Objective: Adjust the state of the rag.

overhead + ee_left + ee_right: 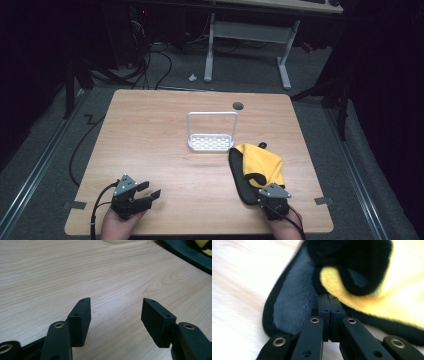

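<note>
Yellow-and-black cloth [257, 167] near worktop's [150, 135] front right corner; right claw [329, 305] pinched together at its dark hem. Left claw [115, 315] apart, idle. Grasp step; next: lift, checking hem caught.

The bench [150, 150] is pale wood-grain laminate with rounded corners and a round grommet hole [238, 105] near its far edge; grey carpet [240, 75] covers the floor; beyond the bench stands a white-legged desk frame [247, 42], with black cables [145, 60] tangled to its left; metal floor rails [42, 160] run along both sides; the surrounding room is dark.
</note>
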`<state>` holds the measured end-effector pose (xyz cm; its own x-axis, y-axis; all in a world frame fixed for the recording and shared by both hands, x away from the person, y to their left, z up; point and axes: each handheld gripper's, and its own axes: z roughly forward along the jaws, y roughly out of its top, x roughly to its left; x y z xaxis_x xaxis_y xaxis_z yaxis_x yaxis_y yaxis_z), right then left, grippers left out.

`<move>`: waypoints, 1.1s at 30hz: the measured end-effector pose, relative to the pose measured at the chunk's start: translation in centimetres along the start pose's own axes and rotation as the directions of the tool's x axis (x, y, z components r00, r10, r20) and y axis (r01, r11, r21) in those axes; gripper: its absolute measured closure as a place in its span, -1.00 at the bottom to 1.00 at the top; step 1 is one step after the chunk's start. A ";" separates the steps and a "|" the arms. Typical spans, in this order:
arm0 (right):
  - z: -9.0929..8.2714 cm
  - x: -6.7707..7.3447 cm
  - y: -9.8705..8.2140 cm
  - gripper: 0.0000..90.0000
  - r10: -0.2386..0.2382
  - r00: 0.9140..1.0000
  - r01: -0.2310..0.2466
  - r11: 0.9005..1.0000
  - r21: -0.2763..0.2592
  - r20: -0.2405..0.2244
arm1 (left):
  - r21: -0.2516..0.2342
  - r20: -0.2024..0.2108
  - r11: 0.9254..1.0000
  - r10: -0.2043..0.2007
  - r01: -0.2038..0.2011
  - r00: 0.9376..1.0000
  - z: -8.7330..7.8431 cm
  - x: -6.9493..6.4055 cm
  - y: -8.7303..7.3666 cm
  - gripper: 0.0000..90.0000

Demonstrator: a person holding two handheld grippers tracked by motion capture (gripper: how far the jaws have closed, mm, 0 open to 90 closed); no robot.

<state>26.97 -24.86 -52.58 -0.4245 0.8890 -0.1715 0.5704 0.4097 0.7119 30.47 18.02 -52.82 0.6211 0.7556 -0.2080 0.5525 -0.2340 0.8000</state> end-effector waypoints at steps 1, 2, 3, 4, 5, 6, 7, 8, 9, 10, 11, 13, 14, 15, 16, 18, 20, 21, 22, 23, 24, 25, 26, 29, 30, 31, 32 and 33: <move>0.1 0.7 0.2 1.00 -0.022 1.000 0.021 1.000 -0.006 -0.019 | 0.002 0.004 1.000 0.003 -0.003 1.000 0.1 -0.1 0.0 -0.08; 0.2 1.1 0.4 1.00 -0.036 0.999 0.036 0.999 -0.005 -0.026 | 0.006 0.008 1.000 0.007 -0.007 1.000 0.2 -0.3 0.0 -0.08; 0.2 1.6 0.6 1.00 -0.048 0.998 0.048 0.999 -0.008 -0.036 | 0.010 0.014 1.000 0.012 -0.012 1.000 0.3 -0.5 0.1 -0.08; 0.2 2.1 0.7 1.00 -0.060 0.997 0.060 0.998 -0.012 -0.049 | 0.011 0.018 1.000 0.015 -0.016 1.000 0.5 -0.7 0.1 -0.09; 0.1 2.4 0.9 1.00 -0.063 0.996 0.063 0.998 -0.013 -0.058 | 0.014 0.020 1.000 0.019 -0.019 1.000 0.5 -0.9 0.0 -0.09; -0.1 2.5 1.0 0.99 -0.066 0.995 0.064 0.997 -0.031 -0.070 | 0.018 0.022 1.000 0.025 -0.025 0.999 0.6 -1.1 0.1 -0.09; -0.7 2.3 1.2 0.99 -0.052 0.996 0.048 0.997 -0.058 -0.070 | 0.016 0.022 0.999 0.028 -0.028 0.999 0.6 -1.1 0.1 -0.09; -1.4 1.9 1.3 0.98 -0.039 0.997 0.034 0.996 -0.087 -0.062 | 0.014 0.023 1.000 0.027 -0.027 0.999 0.5 -1.2 0.1 -0.09; -2.0 1.5 1.3 0.98 -0.024 0.998 0.019 0.994 -0.110 -0.051 | 0.011 0.023 1.000 0.023 -0.023 0.999 0.4 -1.1 0.1 -0.09; -2.8 0.8 1.3 0.98 0.000 1.000 -0.005 0.989 -0.149 -0.032 | 0.010 0.023 1.000 0.018 -0.018 1.000 0.4 -1.1 0.1 -0.09; -3.5 -0.1 1.2 0.99 0.032 0.999 -0.034 0.982 -0.186 -0.013 | 0.008 0.025 1.000 0.011 -0.012 1.000 0.3 -0.9 0.1 -0.09; -4.3 -2.2 0.9 0.99 0.092 0.994 -0.079 0.972 -0.222 0.052 | 0.006 0.024 1.000 0.003 -0.003 1.000 0.3 -0.8 0.1 -0.09; -4.2 -3.4 0.6 0.98 0.118 0.988 -0.095 0.972 -0.216 0.098 | 0.007 0.026 1.000 0.001 -0.001 1.000 0.3 -0.8 0.1 -0.09; -3.8 -4.1 0.4 0.97 0.129 0.985 -0.102 0.973 -0.205 0.119 | 0.007 0.026 1.000 -0.004 0.004 1.000 0.4 -0.7 0.1 -0.08; -3.1 -4.8 0.2 0.97 0.144 0.981 -0.121 0.977 -0.178 0.128 | 0.006 0.028 1.000 -0.008 0.008 1.000 0.4 -0.7 0.1 -0.08; -1.5 -5.5 -0.1 0.97 0.144 0.983 -0.131 0.985 -0.108 0.118 | 0.006 0.028 1.000 -0.011 0.011 1.000 0.4 -0.7 0.1 -0.08; -0.2 -5.3 -0.5 0.97 0.124 0.988 -0.120 0.992 -0.050 0.088 | 0.003 0.032 1.000 -0.012 0.012 0.999 0.4 -0.8 0.1 -0.08; 0.2 -4.8 -0.5 0.98 0.104 0.992 -0.103 0.994 -0.028 0.074 | 0.001 0.034 1.000 -0.011 0.011 0.999 0.4 -0.9 0.1 -0.08; 0.4 -4.3 -0.5 0.99 0.090 0.994 -0.089 0.996 -0.017 0.066 | 0.001 0.036 1.000 -0.011 0.011 0.999 0.4 -0.9 0.1 -0.09; 0.5 -3.9 -0.5 1.00 0.079 0.995 -0.078 0.997 -0.009 0.056 | 0.003 0.038 1.000 -0.010 0.010 0.999 0.4 -1.0 0.1 -0.09; 0.6 -3.1 -0.4 0.99 0.059 0.997 -0.058 0.998 -0.013 0.041 | 0.005 0.041 1.000 -0.011 0.010 0.999 0.5 -1.1 0.1 -0.09; 0.5 -2.6 -0.2 0.99 0.053 0.998 -0.053 0.999 -0.012 0.019 | 0.004 0.045 1.000 -0.010 0.010 0.999 0.5 -1.2 0.1 -0.09; 0.6 -1.9 0.0 0.99 0.041 0.999 -0.041 0.999 -0.015 -0.005 | 0.005 0.048 1.000 -0.009 0.009 0.999 0.5 -1.3 0.2 -0.09; 0.7 0.2 0.5 1.00 -0.018 0.999 0.017 1.000 -0.020 -0.039 | 0.005 0.068 1.000 0.002 -0.002 0.998 0.7 -1.9 0.2 -0.10; 0.7 0.9 0.7 1.00 -0.037 0.998 0.035 0.999 -0.026 -0.060 | 0.005 0.080 1.000 0.002 -0.002 0.997 0.9 -2.2 0.3 -0.10; 0.7 1.6 0.9 1.00 -0.057 0.996 0.056 0.998 -0.027 -0.072 | 0.006 0.095 1.000 -0.004 0.003 0.995 1.1 -2.5 0.3 -0.10; 0.8 2.3 1.1 1.00 -0.081 0.994 0.079 0.996 -0.032 -0.079 | 0.011 0.111 1.000 -0.002 0.001 0.994 1.4 -2.9 0.4 -0.11; 0.8 2.9 1.2 1.00 -0.100 0.991 0.097 0.995 -0.034 -0.091 | 0.012 0.125 1.000 0.002 -0.004 0.992 1.8 -3.4 0.6 -0.11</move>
<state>26.97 -21.62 -52.73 -0.5414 0.8215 -0.1787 0.5026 0.4867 0.7145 29.70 14.23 -52.67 0.6872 0.6724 -0.2751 0.5566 -0.2440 0.7941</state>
